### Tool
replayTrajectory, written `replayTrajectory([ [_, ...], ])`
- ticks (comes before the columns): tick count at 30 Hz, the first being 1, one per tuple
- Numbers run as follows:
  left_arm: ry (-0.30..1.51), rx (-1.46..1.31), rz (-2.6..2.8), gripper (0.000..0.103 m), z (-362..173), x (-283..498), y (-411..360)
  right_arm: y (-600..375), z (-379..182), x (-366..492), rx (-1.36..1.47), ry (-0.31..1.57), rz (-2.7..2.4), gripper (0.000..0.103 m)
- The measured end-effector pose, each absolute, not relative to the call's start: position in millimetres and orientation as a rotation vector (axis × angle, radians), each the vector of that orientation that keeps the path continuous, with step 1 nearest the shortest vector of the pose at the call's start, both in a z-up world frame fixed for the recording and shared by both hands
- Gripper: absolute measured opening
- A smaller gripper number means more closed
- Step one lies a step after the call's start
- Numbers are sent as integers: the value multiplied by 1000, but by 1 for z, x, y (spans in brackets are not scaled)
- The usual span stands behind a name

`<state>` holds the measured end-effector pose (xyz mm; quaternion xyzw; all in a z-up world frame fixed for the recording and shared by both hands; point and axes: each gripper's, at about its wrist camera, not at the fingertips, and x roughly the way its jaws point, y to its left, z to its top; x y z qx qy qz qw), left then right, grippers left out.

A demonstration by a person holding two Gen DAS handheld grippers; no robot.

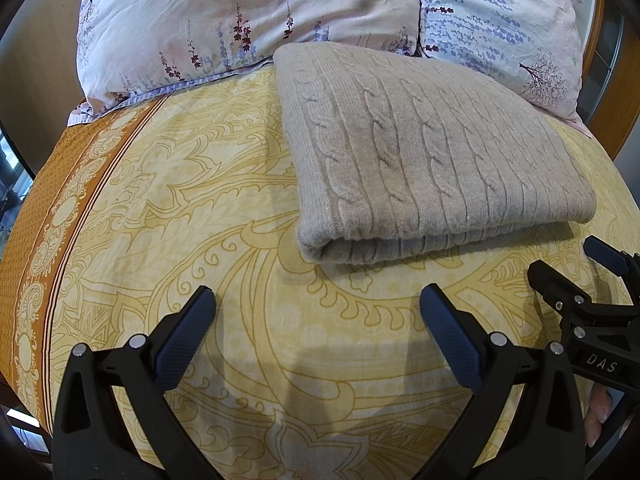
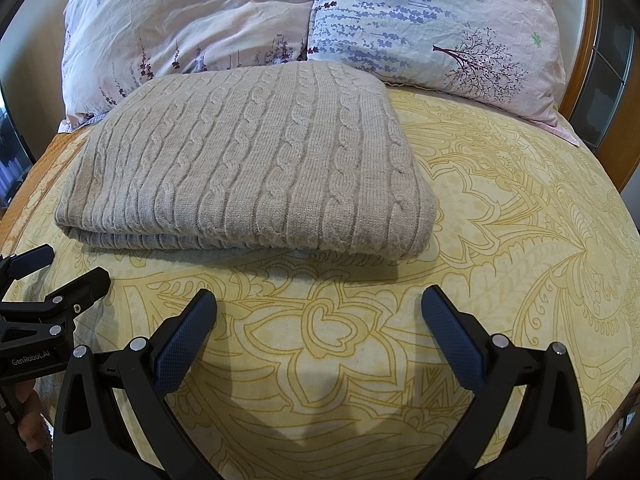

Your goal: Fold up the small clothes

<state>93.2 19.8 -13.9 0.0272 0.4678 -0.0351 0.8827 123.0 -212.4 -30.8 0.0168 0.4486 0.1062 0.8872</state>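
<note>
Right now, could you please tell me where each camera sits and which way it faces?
Left wrist: on the open left claw, facing the pillows; folded sweater ahead right, right claw at the right edge.
Right wrist: on the open right claw; sweater ahead left, left claw at the left edge.
Shared: sweater, bedsheet, pillows.

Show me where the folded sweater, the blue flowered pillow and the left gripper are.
folded sweater (image 2: 256, 168), right wrist view, middle of its top face
blue flowered pillow (image 2: 432, 24), right wrist view, middle of its cover
left gripper (image 1: 318, 300), left wrist view, midway between its open fingertips
</note>
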Motion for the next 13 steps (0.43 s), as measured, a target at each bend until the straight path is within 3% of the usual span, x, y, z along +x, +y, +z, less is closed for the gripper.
replayTrajectory([
  [13, 973, 62, -82, 101, -15, 91, 20, -212, -31, 123, 35, 932, 221, 102],
])
